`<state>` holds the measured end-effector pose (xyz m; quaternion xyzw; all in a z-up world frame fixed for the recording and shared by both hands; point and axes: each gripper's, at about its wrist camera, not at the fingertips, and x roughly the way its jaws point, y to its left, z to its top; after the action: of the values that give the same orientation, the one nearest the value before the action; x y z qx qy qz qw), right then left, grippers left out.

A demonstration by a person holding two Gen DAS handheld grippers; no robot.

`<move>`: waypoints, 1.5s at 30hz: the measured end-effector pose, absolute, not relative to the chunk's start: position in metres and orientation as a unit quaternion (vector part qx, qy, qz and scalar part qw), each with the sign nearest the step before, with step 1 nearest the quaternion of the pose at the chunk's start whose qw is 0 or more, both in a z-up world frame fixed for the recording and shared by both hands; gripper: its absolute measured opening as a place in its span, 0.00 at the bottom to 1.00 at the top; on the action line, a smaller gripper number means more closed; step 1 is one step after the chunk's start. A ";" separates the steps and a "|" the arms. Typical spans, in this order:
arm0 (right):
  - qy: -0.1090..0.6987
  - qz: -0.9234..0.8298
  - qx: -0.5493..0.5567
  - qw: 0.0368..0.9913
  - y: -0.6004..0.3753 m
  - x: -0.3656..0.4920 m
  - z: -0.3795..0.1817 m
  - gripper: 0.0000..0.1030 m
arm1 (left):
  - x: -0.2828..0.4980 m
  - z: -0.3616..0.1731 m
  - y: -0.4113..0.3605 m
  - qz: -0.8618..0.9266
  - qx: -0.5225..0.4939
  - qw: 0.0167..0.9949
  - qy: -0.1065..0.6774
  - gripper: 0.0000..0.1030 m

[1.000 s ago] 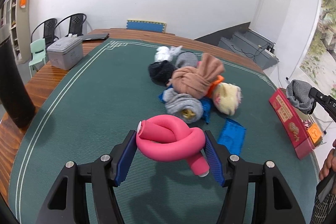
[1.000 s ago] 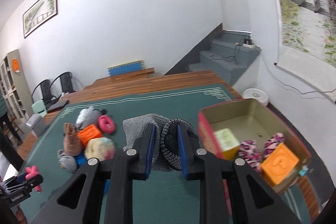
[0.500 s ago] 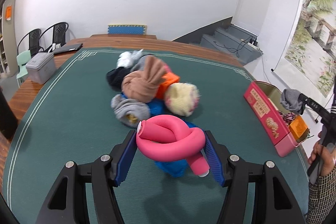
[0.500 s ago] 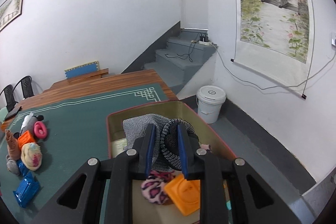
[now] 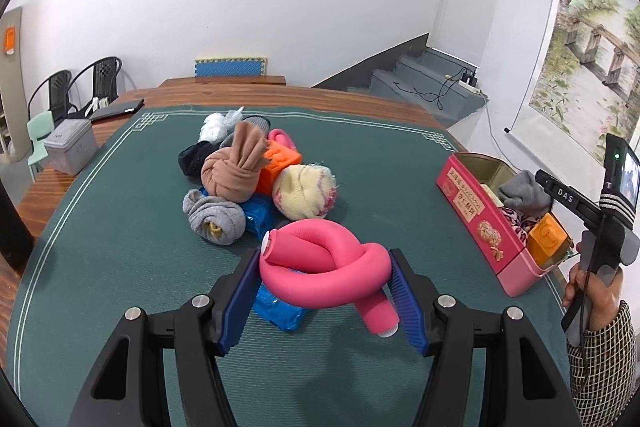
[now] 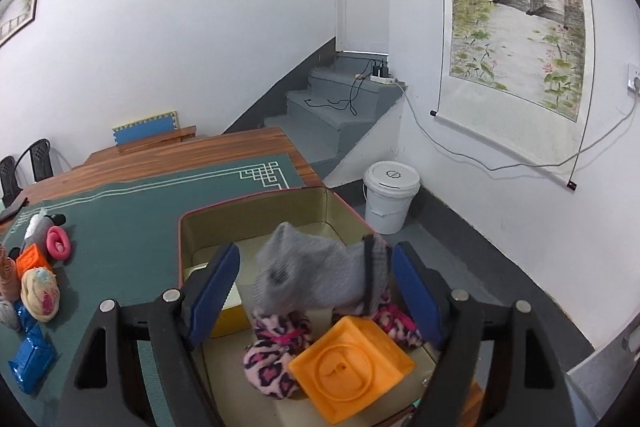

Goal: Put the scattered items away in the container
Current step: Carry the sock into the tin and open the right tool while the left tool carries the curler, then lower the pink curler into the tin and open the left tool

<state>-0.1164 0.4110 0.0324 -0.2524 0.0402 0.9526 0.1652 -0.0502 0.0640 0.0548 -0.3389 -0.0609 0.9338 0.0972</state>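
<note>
My left gripper [image 5: 324, 293] is shut on a knotted pink foam tube [image 5: 326, 277] and holds it above the green mat. A pile of rolled socks and toys [image 5: 256, 179] lies beyond it. The pink tin box [image 5: 478, 217] stands at the right; in the right wrist view its rim [image 6: 256, 201] is below me. My right gripper [image 6: 316, 289] is open over the box, and a grey sock [image 6: 316, 273] hangs blurred between the spread fingers. A leopard-print sock [image 6: 276, 355] and an orange cube [image 6: 350, 367] lie inside.
A blue packet [image 5: 280, 311] lies under the left gripper. A grey case [image 5: 72, 151] stands on the wooden table edge at the left. A white bucket [image 6: 390, 195] is on the floor past the table's right end.
My right gripper has opened over the box and the grey sock is dropping free. My left gripper has carried the pink tube to the right, toward the box.
</note>
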 end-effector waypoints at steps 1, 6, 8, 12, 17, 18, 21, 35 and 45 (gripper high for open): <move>0.044 0.954 -0.248 0.165 0.411 -0.113 0.034 0.79 | -0.049 0.056 0.066 0.934 -0.338 0.098 -0.060 0.63; 0.064 0.960 -0.224 0.157 0.414 -0.100 0.042 0.79 | -0.045 0.062 0.076 0.936 -0.333 0.102 -0.056 0.63; 0.073 0.962 -0.213 0.156 0.417 -0.096 0.046 0.79 | -0.044 0.063 0.081 0.935 -0.334 0.104 -0.054 0.63; 0.096 0.964 -0.197 0.152 0.424 -0.087 0.055 0.79 | -0.047 0.065 0.103 0.932 -0.336 0.123 -0.049 0.63; 0.110 0.963 -0.182 0.165 0.436 -0.078 0.064 0.79 | -0.059 0.071 0.152 0.926 -0.338 0.167 -0.033 0.63; 0.115 0.962 -0.180 0.169 0.440 -0.076 0.064 0.79 | -0.062 0.073 0.164 0.924 -0.336 0.179 -0.030 0.63; 0.132 0.958 -0.178 0.179 0.453 -0.074 0.065 0.79 | -0.072 0.079 0.196 0.920 -0.332 0.207 -0.022 0.63; 0.159 0.945 -0.195 0.210 0.479 -0.075 0.055 0.79 | -0.117 0.070 0.306 0.894 -0.349 0.280 -0.001 0.63; 0.160 0.942 -0.196 0.221 0.484 -0.078 0.053 0.79 | -0.141 0.050 0.327 0.869 -0.383 0.313 -0.023 0.74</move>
<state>-0.0781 0.4844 0.0529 -0.1964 0.1596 0.9419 0.2209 -0.1411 0.3267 0.0501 -0.3832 -0.0230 0.8685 0.3134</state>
